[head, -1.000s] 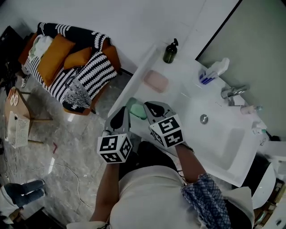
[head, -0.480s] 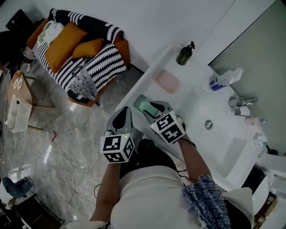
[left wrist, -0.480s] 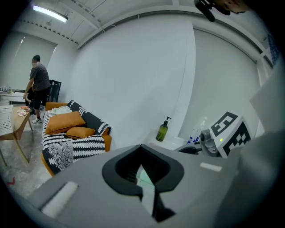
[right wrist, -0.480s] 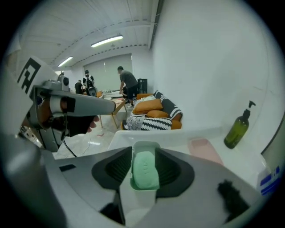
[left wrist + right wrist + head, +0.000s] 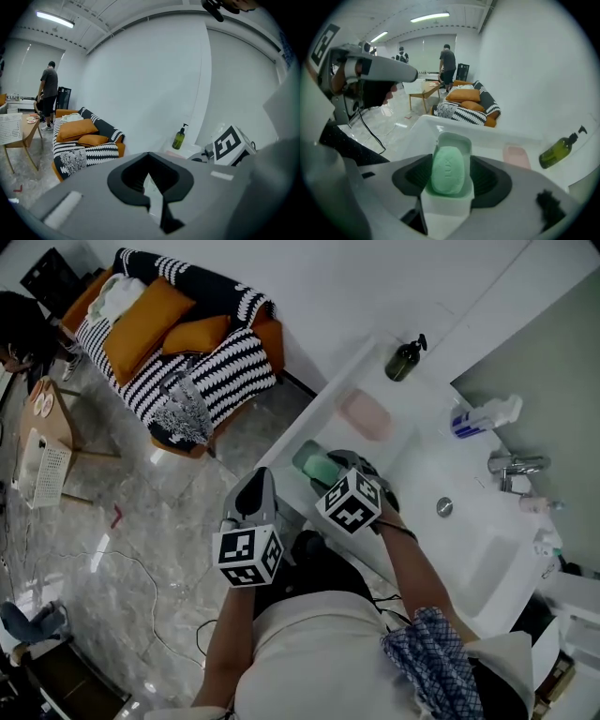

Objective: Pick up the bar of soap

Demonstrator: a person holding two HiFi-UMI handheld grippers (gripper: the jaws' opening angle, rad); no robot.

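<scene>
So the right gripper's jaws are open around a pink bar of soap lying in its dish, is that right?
Not quite: the bar is green, not pink. The right gripper view shows the right gripper, whose jaws have just been opening, standing either side of the green bar of soap lying in its dish. The pink thing lies farther along the counter, outside the jaws.
</scene>
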